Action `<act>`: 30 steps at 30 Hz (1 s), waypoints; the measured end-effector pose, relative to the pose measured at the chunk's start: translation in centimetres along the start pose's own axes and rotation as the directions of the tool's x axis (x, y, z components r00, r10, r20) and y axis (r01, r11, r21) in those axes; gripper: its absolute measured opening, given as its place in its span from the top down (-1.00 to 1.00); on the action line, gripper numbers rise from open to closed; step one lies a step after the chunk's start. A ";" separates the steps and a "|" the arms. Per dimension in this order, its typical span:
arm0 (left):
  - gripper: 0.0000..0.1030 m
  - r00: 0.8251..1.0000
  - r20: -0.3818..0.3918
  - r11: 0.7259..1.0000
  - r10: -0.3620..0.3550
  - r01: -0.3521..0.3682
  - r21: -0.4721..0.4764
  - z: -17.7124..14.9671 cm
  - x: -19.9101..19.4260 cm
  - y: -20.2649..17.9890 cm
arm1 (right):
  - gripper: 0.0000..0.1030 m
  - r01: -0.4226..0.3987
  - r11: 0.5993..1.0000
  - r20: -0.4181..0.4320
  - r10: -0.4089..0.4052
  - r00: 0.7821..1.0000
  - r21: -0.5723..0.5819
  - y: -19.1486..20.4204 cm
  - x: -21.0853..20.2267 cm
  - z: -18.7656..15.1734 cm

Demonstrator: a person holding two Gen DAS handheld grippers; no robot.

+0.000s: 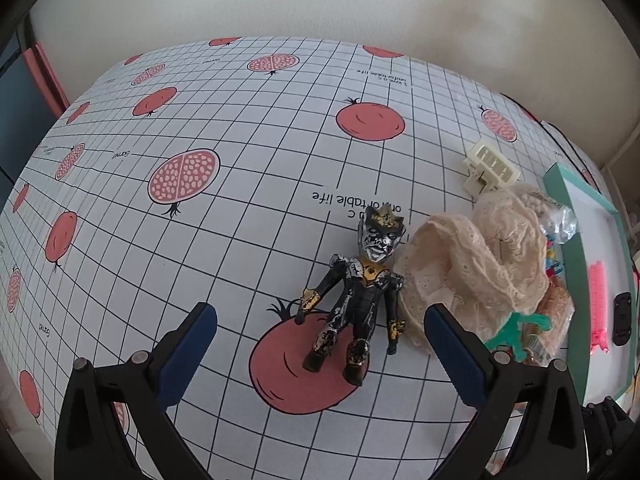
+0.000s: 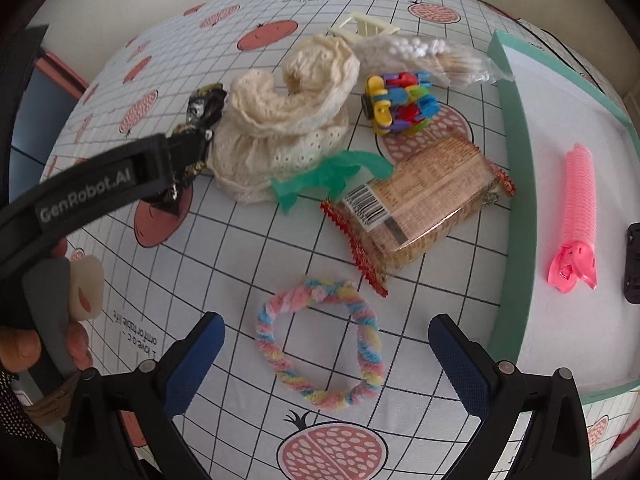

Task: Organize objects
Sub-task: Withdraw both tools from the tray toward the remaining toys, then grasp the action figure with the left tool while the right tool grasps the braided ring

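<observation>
A black, silver and gold action figure [image 1: 358,300] lies on its back on the tablecloth, just ahead of my open, empty left gripper [image 1: 320,332]; its head [image 2: 204,102] shows in the right wrist view behind the left gripper's arm. A pastel twisted ring [image 2: 320,344] lies flat just ahead of my open, empty right gripper [image 2: 326,344]. A cream lace cloth [image 1: 472,264] [image 2: 284,128] is bunched right of the figure. A teal box lid [image 2: 516,152] at the right holds a pink hair roller [image 2: 578,216].
A green plastic toy [image 2: 332,176], a wrapped cracker pack [image 2: 424,208], a colourful clip toy [image 2: 400,102], a bag of cotton swabs [image 2: 424,54] and a cream hair claw [image 1: 490,168] crowd the area between cloth and lid. A black clip [image 2: 633,262] lies in the lid.
</observation>
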State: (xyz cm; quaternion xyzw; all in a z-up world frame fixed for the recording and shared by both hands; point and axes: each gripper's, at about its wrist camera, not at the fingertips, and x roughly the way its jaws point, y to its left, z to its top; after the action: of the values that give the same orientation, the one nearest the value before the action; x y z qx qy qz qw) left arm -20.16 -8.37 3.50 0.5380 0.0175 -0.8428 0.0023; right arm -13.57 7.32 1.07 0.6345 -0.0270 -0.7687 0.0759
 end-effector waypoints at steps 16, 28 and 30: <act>-0.79 0.999 -0.016 0.999 0.040 -0.040 0.008 -0.2 0.9 -0.3 | -0.77 0.123 0.986 -0.014 -0.125 0.992 -0.113 0.6 0.1 -1.0; -0.08 0.999 -0.037 1.000 0.022 -0.021 0.015 -0.3 0.9 -1.0 | -0.11 0.115 0.987 -0.010 -0.117 0.993 -0.116 -1.0 -1.3 -1.3; -0.04 0.999 -0.037 1.000 0.020 -0.020 0.014 -0.2 0.9 -1.0 | -0.08 0.112 0.987 -0.011 -0.114 0.993 -0.113 -1.3 -1.5 -1.3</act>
State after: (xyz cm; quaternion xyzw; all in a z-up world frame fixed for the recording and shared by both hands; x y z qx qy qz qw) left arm -20.35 -7.33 2.62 0.5537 0.0064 -0.8327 0.0067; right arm -12.09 8.87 2.06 0.6363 0.0528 -0.7667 0.0678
